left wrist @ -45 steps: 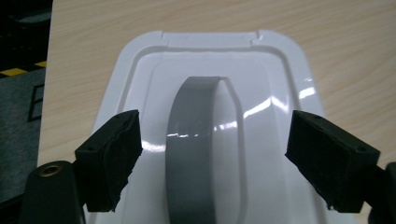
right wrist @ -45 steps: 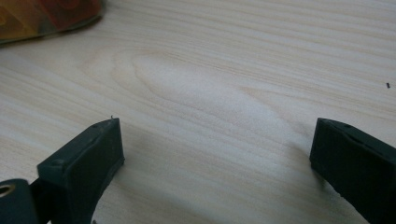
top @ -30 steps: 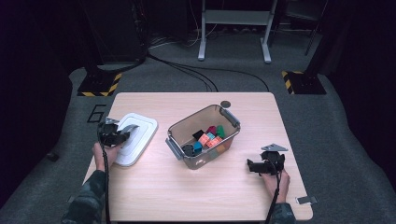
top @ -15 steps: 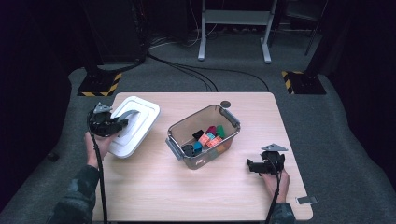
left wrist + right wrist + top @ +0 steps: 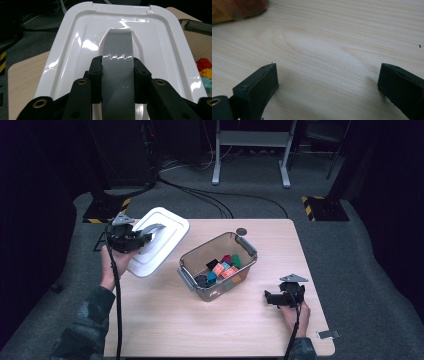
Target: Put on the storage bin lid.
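1. While gripping the grey handle (image 5: 117, 72) of the white lid (image 5: 159, 241), the left gripper (image 5: 145, 238) is holding that lid tilted above the counter's (image 5: 165, 320) left edge, fingers (image 5: 97, 75) pressing on both sides of the handle.
2. Sitting mid-counter, the clear bin (image 5: 218, 265) is holding coloured toy blocks (image 5: 223, 268), uncovered.
3. Resting near the counter's right edge, the right gripper (image 5: 270, 298) is keeping its fingers (image 5: 259, 87) spread apart, gripping nothing.

The left gripper (image 5: 142, 239) is being held raised, jaws clamped onto the grey handle (image 5: 117, 72) lying between them. The right gripper (image 5: 272, 298) is being kept low, jaws spread wide, nothing between them.
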The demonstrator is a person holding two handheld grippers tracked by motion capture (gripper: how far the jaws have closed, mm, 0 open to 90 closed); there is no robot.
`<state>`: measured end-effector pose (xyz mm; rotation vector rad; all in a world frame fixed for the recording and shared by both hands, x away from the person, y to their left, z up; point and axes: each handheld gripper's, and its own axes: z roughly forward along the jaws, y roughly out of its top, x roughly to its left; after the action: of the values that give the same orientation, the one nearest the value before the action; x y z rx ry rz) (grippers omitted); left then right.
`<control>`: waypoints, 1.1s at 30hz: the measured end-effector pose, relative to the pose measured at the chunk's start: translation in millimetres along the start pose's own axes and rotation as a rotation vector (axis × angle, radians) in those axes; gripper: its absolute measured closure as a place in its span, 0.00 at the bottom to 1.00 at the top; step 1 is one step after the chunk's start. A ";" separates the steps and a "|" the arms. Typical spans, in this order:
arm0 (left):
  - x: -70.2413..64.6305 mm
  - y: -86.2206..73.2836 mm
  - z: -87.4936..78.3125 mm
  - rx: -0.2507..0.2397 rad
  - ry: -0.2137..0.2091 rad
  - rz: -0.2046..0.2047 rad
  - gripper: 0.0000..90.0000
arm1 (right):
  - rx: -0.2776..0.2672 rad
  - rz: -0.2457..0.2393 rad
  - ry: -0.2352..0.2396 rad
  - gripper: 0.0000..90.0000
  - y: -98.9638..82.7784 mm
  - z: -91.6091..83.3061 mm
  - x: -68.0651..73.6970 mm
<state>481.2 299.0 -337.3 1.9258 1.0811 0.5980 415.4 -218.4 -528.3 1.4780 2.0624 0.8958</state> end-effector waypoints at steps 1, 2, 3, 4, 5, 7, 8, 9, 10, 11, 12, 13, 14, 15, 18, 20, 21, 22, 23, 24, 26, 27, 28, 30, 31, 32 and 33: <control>-4.2 3.2 1.4 0.002 -0.010 0.002 0.74 | 0.000 0.000 0.000 0.03 0.0 0.0 0.0; -8.3 6.2 3.5 0.002 -0.018 0.010 0.74 | 0.000 0.000 0.000 0.03 0.0 0.0 0.0; -12.7 9.2 5.6 0.005 -0.023 0.021 0.74 | 0.000 0.000 0.000 0.03 0.0 0.0 -0.1; -17.3 11.9 7.8 0.010 -0.029 0.029 0.74 | 0.000 0.001 0.000 0.03 0.0 0.0 0.0; -21.7 14.4 10.3 0.011 -0.038 0.035 0.74 | 0.000 0.001 0.000 0.03 0.0 0.0 0.0; -30.6 19.1 14.9 0.020 -0.046 0.054 0.74 | -0.001 0.001 0.001 0.03 0.0 0.0 -0.2; -35.4 21.1 17.3 0.023 -0.056 0.056 0.74 | 0.000 0.000 0.001 0.03 0.0 0.0 -0.2; -40.2 23.0 19.6 0.026 -0.064 0.062 0.74 | -0.001 0.001 0.001 0.03 0.0 0.0 -0.2; -45.3 24.5 21.9 0.028 -0.067 0.071 0.74 | -0.001 0.000 0.001 0.03 0.0 0.0 -0.2; -50.2 26.0 24.2 0.032 -0.075 0.077 0.74 | -0.001 0.001 0.002 0.03 0.0 -0.1 -0.3; -55.4 26.5 27.4 0.026 -0.080 0.078 0.74 | -0.001 0.001 0.001 0.03 0.0 0.0 -0.2; -59.9 27.4 30.1 0.029 -0.089 0.078 0.74 | 0.000 0.000 0.000 0.03 0.0 0.0 -0.1; -63.8 28.2 32.5 0.039 -0.098 0.085 0.74 | -0.001 0.001 0.001 0.03 0.0 -0.1 -0.2; -67.9 28.7 35.6 0.041 -0.104 0.089 0.74 | -0.002 0.001 0.002 0.03 0.0 -0.1 -0.4; -80.4 29.7 45.0 0.055 -0.126 0.101 0.74 | -0.001 0.001 0.001 0.03 0.0 0.0 -0.2; -87.6 30.2 50.9 0.067 -0.142 0.117 0.74 | -0.001 0.001 0.000 0.03 0.0 0.0 -0.2; -91.3 30.5 54.2 0.074 -0.149 0.123 0.74 | -0.003 0.002 0.000 0.03 0.2 0.2 0.0; -95.1 30.6 57.6 0.075 -0.152 0.126 0.74 | -0.002 0.003 0.001 0.03 0.2 0.2 0.2; -98.4 30.5 60.9 0.074 -0.163 0.124 0.74 | -0.002 0.003 0.001 0.03 0.2 0.2 0.3; -101.3 30.3 64.5 0.078 -0.176 0.123 0.74 | -0.002 0.003 0.001 0.02 0.3 0.3 0.4; -108.0 29.7 71.7 0.086 -0.185 0.127 0.74 | 0.000 0.000 -0.001 0.02 0.2 0.3 0.1; -111.6 29.5 75.2 0.095 -0.192 0.129 0.74 | -0.002 0.002 0.001 0.02 0.2 0.3 0.3; -115.3 29.5 78.4 0.102 -0.197 0.138 0.74 | -0.002 0.002 0.000 0.02 0.2 0.3 0.3; -123.2 29.6 83.5 0.116 -0.204 0.159 0.74 | -0.002 0.002 0.001 0.02 0.3 0.3 0.3; -126.2 29.8 85.6 0.123 -0.210 0.168 0.74 | -0.002 0.003 0.001 0.02 0.3 0.3 0.3; -129.6 29.5 87.6 0.125 -0.215 0.171 0.74 | -0.001 0.003 0.001 0.03 0.3 0.2 0.4; -132.6 29.3 89.2 0.125 -0.219 0.177 0.74 | -0.002 0.003 0.001 0.02 0.3 0.3 0.3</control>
<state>490.5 138.6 -362.4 2.1554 0.8321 0.4100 415.7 -217.9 -528.3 1.4805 2.0602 0.8989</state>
